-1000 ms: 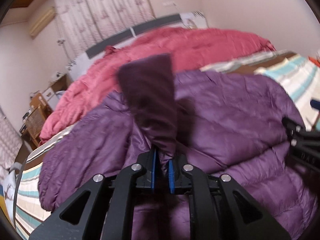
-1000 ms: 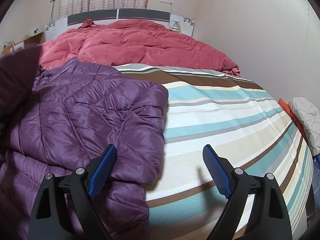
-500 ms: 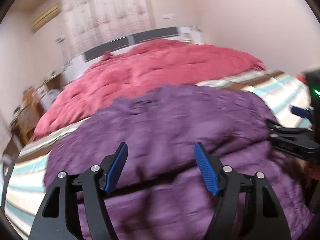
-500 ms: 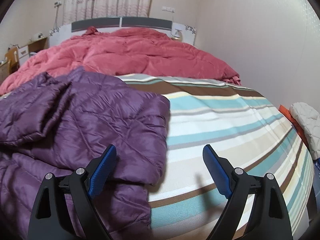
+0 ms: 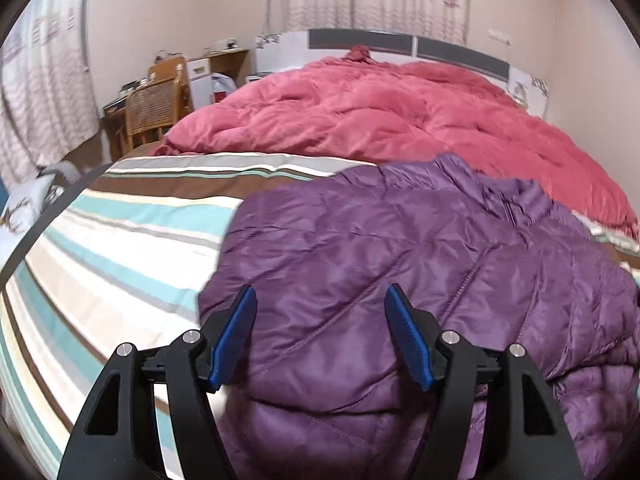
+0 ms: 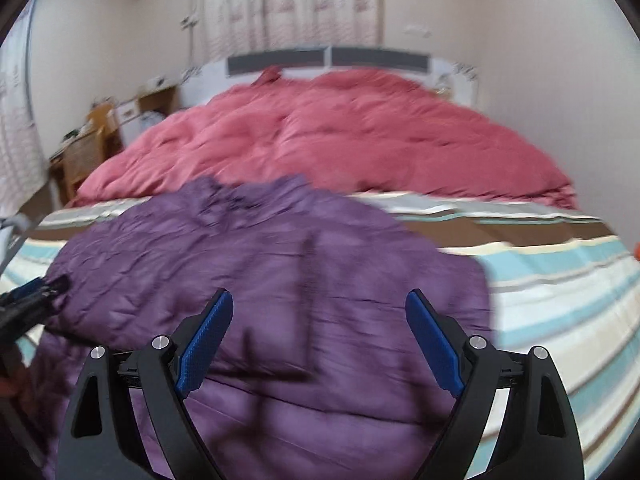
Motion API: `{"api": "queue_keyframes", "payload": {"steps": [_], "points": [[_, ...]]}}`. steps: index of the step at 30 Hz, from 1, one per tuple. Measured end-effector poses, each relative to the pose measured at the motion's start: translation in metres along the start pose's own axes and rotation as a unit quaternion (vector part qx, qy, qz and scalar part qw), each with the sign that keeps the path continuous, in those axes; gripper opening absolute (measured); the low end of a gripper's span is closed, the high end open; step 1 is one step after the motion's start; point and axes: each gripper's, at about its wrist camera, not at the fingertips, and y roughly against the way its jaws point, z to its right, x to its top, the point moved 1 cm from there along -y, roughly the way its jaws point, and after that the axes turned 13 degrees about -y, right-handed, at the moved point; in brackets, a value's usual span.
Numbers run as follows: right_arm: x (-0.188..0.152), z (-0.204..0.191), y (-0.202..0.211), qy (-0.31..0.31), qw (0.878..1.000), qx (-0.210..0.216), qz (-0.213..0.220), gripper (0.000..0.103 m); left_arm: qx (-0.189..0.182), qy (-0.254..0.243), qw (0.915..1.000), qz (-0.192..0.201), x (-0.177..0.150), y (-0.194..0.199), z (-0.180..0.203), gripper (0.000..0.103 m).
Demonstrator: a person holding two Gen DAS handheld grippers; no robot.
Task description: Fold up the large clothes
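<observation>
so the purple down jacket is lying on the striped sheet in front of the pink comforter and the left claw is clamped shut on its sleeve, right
Not quite. The left claw is open, its jaws apart over the fabric and gripping nothing, as the left wrist view shows; they have just been opening. The rest holds: the purple down jacket lies on the striped sheet in front of the pink comforter.

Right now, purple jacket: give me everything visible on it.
The purple jacket is a quilted puffer with a shiny, nylon-looking shell, stitched diagonal channels, a stand collar and a zipper near the top. It lies spread on the striped bedsheet, its collar end close to the pink duvet, with part folded over the body. The left gripper and right gripper are both open above it, gripping nothing.
</observation>
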Motion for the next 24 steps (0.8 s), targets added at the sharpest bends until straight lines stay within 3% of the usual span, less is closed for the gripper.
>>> {"api": "queue_keyframes", "payload": {"steps": [3,7,12,15,19,24], "points": [[0.001,-0.007,-0.036,-0.002,0.999,-0.028,-0.034,0.087,-0.005,-0.038,0.9992,-0.009,0.003,-0.011,0.015,0.066],[-0.004,0.015,-0.071,-0.021,0.994,-0.076,-0.076,0.088,-0.014,-0.046,0.9982,-0.035,0.002,-0.027,0.020,0.069],[-0.010,0.012,-0.074,-0.005,0.993,-0.097,-0.071,0.088,-0.018,-0.053,0.9972,-0.051,0.001,-0.034,0.024,0.069],[-0.007,0.016,-0.067,-0.015,0.993,-0.089,-0.072,0.088,-0.012,-0.050,0.9976,-0.045,0.003,-0.021,0.021,0.070],[0.003,0.015,-0.043,-0.030,0.997,-0.058,-0.044,0.088,-0.011,-0.044,0.9989,-0.014,0.014,-0.002,0.018,0.081],[0.020,0.000,-0.040,-0.012,0.998,-0.046,-0.028,0.088,0.000,-0.057,0.9983,-0.009,0.038,-0.013,0.025,0.083]]}}
